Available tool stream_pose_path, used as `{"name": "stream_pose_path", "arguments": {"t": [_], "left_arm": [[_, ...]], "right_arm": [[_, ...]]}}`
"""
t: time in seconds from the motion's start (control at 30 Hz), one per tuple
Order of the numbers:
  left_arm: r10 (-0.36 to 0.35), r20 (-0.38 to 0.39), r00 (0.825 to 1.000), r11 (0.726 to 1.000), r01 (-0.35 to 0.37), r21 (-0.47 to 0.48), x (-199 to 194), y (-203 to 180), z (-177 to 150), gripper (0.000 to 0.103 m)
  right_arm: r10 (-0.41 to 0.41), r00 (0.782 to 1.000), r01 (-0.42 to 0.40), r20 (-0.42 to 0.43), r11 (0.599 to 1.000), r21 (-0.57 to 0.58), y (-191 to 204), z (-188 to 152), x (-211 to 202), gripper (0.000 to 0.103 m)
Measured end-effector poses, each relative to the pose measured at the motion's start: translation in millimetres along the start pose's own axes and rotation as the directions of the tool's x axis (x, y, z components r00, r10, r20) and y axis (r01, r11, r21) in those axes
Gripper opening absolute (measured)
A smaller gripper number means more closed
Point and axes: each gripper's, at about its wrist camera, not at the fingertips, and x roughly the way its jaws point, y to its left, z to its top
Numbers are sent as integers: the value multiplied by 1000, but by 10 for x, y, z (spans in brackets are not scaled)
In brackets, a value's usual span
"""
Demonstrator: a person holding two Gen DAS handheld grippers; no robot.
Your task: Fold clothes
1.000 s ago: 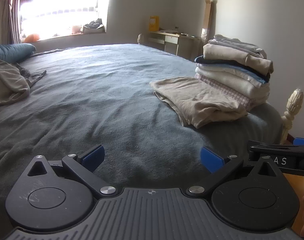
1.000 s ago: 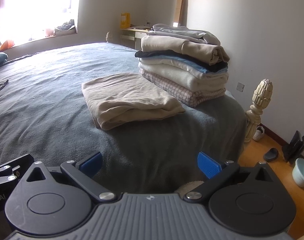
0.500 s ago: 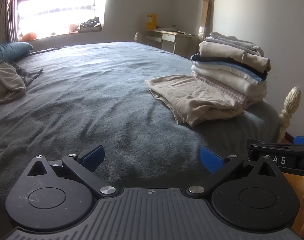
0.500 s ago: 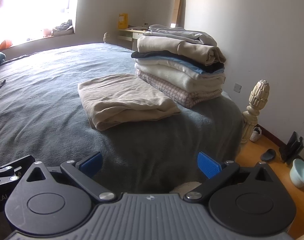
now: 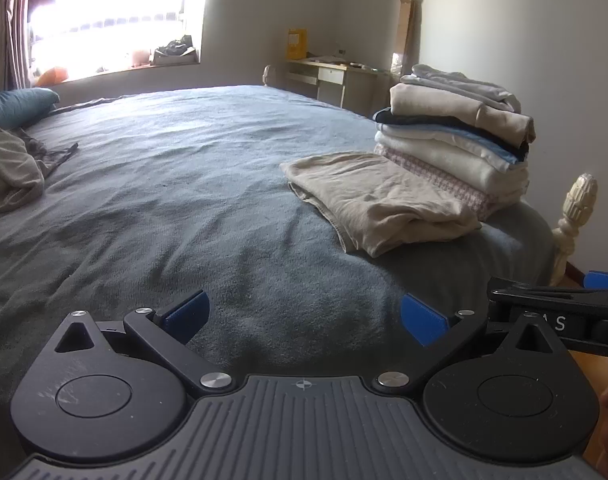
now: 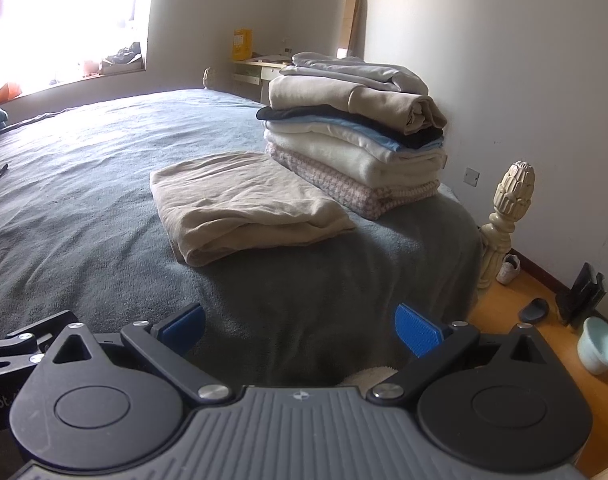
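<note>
Beige garment: folded beige garment (image 6: 243,204) lies flat on the bed (image 5: 175,184), just beside the stack, touching or nearly touching its base; not yet on top of it.
Stack: stack of folded clothes (image 6: 356,136) at the bed's right corner, several layers, grey on top, pink-checked at the bottom; edges fairly even.
Unfolded pile: crumpled clothes (image 5: 7,168) at the far left of the bed, well apart from the stack; seen only in the left wrist view.
Progress (judgement): most items appear done; one fresh fold awaits stacking, and the crumpled pile remains to be folded.
Left tool: left tool (image 5: 304,316) released, blue pads spread wide, nothing between them; hovers over the bed's near edge.
Right tool: right tool (image 6: 299,326) likewise released and empty, just beside the left one.
Surface: grey-green blanket, soft, lightly creased; large bare area in the middle.
Room: bright window (image 5: 115,20) behind, small desk (image 5: 336,76) against the far wall, carved bedpost (image 6: 504,216), wooden floor with a slipper (image 6: 534,309) and a pale bowl (image 6: 598,344).
</note>
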Motion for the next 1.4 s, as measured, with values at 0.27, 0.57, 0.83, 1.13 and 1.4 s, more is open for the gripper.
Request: {"name": "stream_pose_path", "arguments": {"t": [0.27,0.57,0.83,1.13,1.4], "left_arm": [[3,-1,1000,1000,-3,0,5,-6,2,103],[7,-3,1000,1000,-7,0,11,-1,-3,103],[7,1,1000,1000,-7,0,2,12,-4,103],[3,2,1000,1000,-3,7,14,-4,-1,103],[6,0,1000,1000,-6,2,17,12,-7,103]], "right_arm": [[2,1000,-2,1,1000,-3,-10,7,2,103],[2,1000,-2,-2,1000,-4,12,-1,5,103],[0,1000,0,-7,1000,-6,30,-6,20,103],[-5,1000,5,-10,1000,-4,27,-15,28,103],[-5,1000,5,-12,1000,-6,33,-15,26,103]]}}
